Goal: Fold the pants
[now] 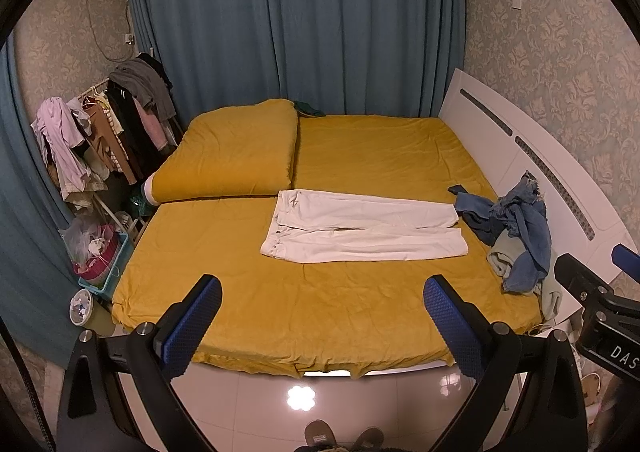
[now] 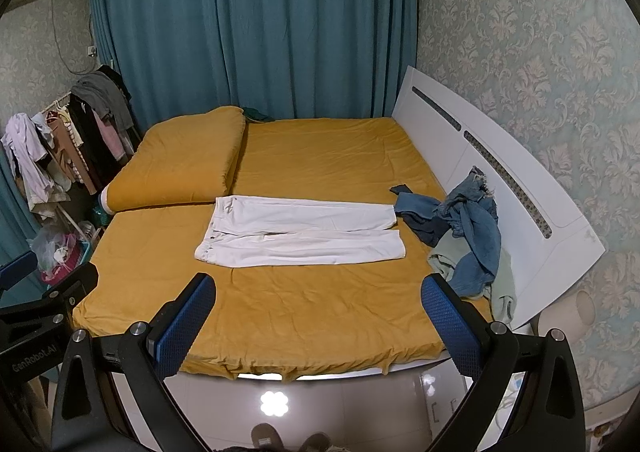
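White pants (image 1: 362,226) lie flat on the yellow bed (image 1: 280,292), legs side by side and pointing right, waistband at the left. They also show in the right wrist view (image 2: 300,232). My left gripper (image 1: 322,316) is open and empty, held above the bed's near edge, well short of the pants. My right gripper (image 2: 318,314) is open and empty in the same place further right. The right gripper's body shows at the right edge of the left wrist view.
A pile of blue jeans and a pale green garment (image 1: 516,236) lies at the bed's right side by the white headboard (image 1: 520,156). A folded yellow duvet (image 1: 232,152) sits at the back left. A clothes rack (image 1: 100,124) and baskets (image 1: 100,252) stand left of the bed.
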Tool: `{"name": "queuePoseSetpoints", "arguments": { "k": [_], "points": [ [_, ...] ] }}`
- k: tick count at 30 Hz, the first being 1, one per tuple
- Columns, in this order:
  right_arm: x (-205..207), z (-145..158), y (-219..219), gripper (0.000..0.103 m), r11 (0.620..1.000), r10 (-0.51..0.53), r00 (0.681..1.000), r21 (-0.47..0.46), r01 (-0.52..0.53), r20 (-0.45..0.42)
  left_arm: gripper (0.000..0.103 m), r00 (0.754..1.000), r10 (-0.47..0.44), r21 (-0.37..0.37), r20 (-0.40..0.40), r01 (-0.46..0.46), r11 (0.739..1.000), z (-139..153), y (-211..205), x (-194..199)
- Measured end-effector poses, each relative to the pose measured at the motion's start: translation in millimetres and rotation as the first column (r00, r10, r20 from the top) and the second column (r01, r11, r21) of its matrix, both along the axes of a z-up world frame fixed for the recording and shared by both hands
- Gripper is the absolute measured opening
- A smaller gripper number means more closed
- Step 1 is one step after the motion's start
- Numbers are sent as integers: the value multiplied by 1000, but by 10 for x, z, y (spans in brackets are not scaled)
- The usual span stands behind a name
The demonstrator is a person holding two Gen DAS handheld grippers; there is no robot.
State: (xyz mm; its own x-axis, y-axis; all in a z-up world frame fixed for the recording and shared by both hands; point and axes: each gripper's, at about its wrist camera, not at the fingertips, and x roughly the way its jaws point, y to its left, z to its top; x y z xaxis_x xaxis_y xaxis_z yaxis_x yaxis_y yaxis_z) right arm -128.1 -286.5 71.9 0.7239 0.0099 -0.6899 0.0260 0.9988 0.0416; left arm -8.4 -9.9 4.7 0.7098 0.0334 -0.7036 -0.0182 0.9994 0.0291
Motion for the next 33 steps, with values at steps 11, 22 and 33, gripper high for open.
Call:
{"name": "queuePoseSetpoints", "arguments": {
  "k": [11,22,33],
  "points": [
    [35,-36,4,103,1000,7,1000,5,-7,-2,103,1000,5,0,6,-5,1000,4,10,15],
    [303,-209,-215,103,999,14,1000,33,-13,-12,103,998,58,0,14,-58,998,-116,-178,242],
    [1360,-959,-685,103,994,-47,998,98,51,-35,103,988,153,48,10,-153,987,-751,-323,1298]
  ]
}}
